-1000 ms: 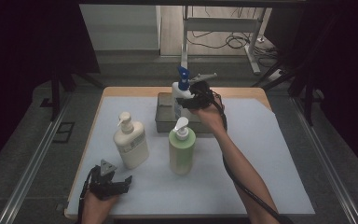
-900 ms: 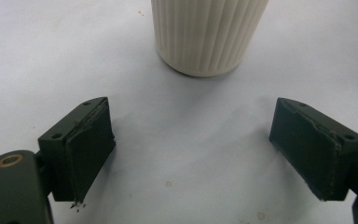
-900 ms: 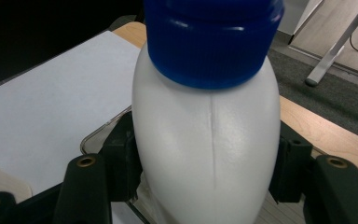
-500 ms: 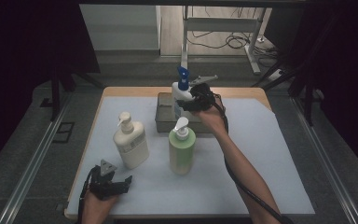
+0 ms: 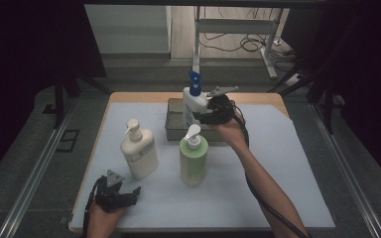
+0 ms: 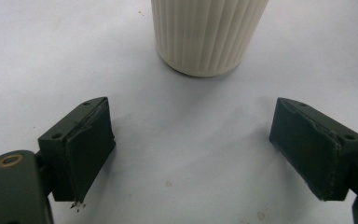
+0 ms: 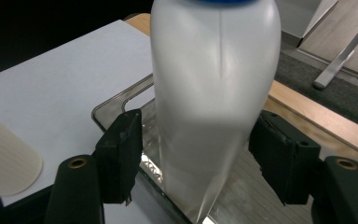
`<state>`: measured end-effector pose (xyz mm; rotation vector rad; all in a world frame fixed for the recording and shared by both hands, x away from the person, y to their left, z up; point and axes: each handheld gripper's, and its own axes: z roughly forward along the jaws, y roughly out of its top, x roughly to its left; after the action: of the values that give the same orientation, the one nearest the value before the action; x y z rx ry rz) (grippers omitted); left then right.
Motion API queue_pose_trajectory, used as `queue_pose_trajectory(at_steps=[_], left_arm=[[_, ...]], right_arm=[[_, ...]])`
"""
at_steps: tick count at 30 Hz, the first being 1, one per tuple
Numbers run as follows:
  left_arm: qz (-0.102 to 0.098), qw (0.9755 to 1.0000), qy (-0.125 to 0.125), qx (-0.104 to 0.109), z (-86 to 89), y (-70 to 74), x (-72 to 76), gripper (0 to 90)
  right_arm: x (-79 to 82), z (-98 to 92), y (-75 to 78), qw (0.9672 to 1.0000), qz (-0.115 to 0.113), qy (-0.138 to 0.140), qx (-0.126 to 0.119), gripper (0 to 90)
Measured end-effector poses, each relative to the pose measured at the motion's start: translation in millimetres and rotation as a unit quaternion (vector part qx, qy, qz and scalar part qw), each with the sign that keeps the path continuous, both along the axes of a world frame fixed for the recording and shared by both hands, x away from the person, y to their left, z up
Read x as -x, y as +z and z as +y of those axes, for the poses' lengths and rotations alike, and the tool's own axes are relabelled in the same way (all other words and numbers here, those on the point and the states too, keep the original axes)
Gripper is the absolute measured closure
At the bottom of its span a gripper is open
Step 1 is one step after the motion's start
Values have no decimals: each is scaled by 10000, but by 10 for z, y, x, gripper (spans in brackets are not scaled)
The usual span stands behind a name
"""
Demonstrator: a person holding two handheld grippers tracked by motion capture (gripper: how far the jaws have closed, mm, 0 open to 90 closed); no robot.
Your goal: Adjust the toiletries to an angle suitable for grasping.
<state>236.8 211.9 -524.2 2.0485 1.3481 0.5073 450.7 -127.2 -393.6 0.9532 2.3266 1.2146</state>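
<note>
A white pump bottle with a blue top stands upright in a metal tray at the back of the table. My right gripper reaches it from the right. Its jaws flank the bottle's body low down, and a narrow gap shows at the left pad, so the right gripper is open around the bottle. My left gripper rests at the table's front left, open and holding nothing. It faces the ribbed base of a cream pump bottle.
The cream bottle and a green pump bottle stand upright mid-table on the white mat. The green one is just in front of the tray and close to the person's right forearm. A wooden table edge runs behind the tray.
</note>
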Motion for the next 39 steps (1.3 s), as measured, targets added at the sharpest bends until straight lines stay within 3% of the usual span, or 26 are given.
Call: queue_pose_trajectory(at_steps=[9,21,25,29,39], left_arm=[[-2,10000,0,-2,0,0,0,131],[2,10000,2,-4,0,1,1,131],[2,10000,4,-3,-1,0,1,131],[2,10000,3,-2,0,1,1,131],[-1,10000,14,7,-1,0,0,131]], right_arm=[[91,-122,-48,9998,157,1,-133,425],[180,-356,-135,9998,137,-70,-96,626],[163,-405,-161,9997,194,-148,-42,719],[94,-424,-189,9988,168,-460,49,836],[-103,-367,-315,9971,252,-708,90,894]])
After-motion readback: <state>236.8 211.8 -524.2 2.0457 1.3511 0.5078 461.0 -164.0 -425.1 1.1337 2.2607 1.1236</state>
